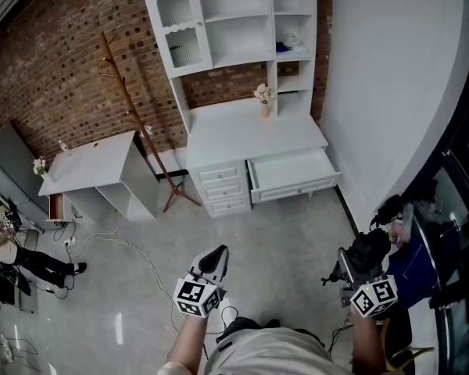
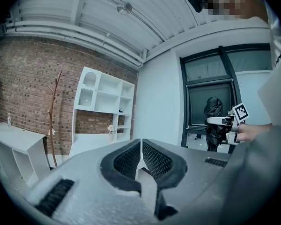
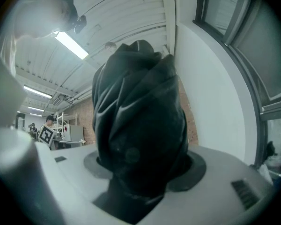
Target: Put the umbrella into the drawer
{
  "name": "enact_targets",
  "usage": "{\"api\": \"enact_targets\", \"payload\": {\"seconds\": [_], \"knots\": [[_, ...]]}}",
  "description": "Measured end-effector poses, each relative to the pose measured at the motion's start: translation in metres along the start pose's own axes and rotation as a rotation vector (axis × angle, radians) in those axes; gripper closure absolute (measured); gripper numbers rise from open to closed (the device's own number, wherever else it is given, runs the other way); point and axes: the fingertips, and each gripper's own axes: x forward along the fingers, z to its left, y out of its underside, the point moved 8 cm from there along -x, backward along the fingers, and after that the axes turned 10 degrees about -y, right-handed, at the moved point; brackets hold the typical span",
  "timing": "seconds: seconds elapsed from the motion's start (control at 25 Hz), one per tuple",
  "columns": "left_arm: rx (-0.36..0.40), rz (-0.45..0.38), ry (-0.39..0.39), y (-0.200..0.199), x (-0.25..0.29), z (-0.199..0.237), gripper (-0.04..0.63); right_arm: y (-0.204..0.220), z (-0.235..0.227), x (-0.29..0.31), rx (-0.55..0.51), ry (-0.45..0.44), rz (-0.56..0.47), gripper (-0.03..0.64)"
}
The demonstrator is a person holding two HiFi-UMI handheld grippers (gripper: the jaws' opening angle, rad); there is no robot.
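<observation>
Black folded cloth, clamped tight between the jaws of the right gripper (image 3: 140, 175): the umbrella (image 3: 138, 116), collapsed into a short bundle. Seated deep in the grip and standing out beyond the jaw tips, long axis roughly in line with the jaws themselves. Held in the air, touching nothing else.

Across from it, left gripper (image 2: 141, 159) with jaws pressed together and nothing between them. Carried at about the same height, pointing forward.

Further out, bare grey floor (image 1: 297, 233) ahead of both pairs of jaws. Beyond that floor, well apart from the umbrella, the drawer (image 1: 293, 174): white, pulled open, apparently empty, set under the desk surface (image 1: 250, 131). Ahead of the right jaws and somewhat to their left; ahead of the left jaws and to their right. Wide side of the drawer running crosswise to the line of approach.

Judgement for the coming move: a walk forward first, then the right jaws brought over the open drawer. Probably also a turn of the umbrella's long axis to lie along the drawer's wide side before release. No role yet for the left jaws, drawer already open.
</observation>
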Motion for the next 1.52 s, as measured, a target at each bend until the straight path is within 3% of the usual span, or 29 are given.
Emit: {"api": "enact_targets", "payload": {"seconds": [0.72,1.52], "knots": [[0.011,0.011,-0.008,0.004,0.031,0.002,0.561,0.004,-0.025,0.025,-0.001,-0.018,0.019,0.344],[-0.011,0.029,0.064,-0.015,0.145,0.090,0.561,0.006,-0.038,0.141,0.004,0.041,0.029,0.347]]}}
